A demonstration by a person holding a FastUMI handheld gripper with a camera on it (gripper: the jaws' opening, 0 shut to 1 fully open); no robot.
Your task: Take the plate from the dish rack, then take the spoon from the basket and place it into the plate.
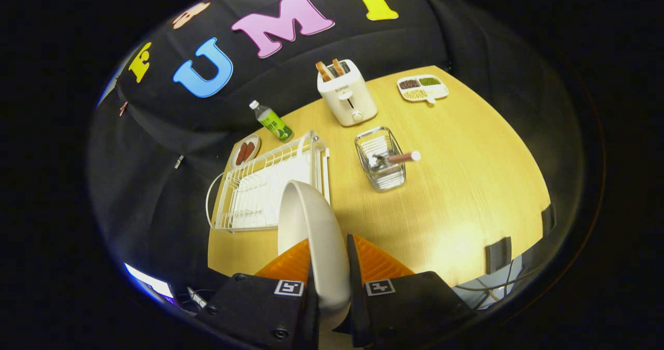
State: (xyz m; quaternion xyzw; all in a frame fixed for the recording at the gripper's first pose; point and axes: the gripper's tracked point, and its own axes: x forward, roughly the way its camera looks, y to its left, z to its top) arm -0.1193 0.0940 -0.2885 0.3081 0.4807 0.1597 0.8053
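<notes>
The tool [330,288] is closed onto the plate [314,236], one finger pressing each face of it, so the plate stands on edge between the fingers and rises ahead of them. The plate is smooth, matte and off-white, with a rounded rim and a shallow curved bowl that faces the dish rack side. Its upper rim overlaps the near corner of the dish rack [264,189] in the view; whether it touches the rack cannot be told.

The dish rack is made of thin white coated wire, with a looped handle at its far left end and a flat white drip tray beneath. It sits at the left part of the worktop [456,184], which is a pale yellow wood-grain surface with a curved-looking far edge.

To the right of the rack, apart from it, stands the basket [380,158], a small box of shiny metal wire. The spoon [397,158] lies tilted in it, its metal end down inside and its reddish-brown handle with a pale tip poking out over the basket's right rim.

Beyond the basket is a cream toaster [347,98] with two slices of toast up in its slots. A green-labelled bottle [272,122] lies tilted beside a small dish of sausages [245,152] behind the rack. A divided tray [423,88] of grains sits near the far right edge.

Open bare wood spreads right of the fingers and in front of the basket, out to the near right edge.
</notes>
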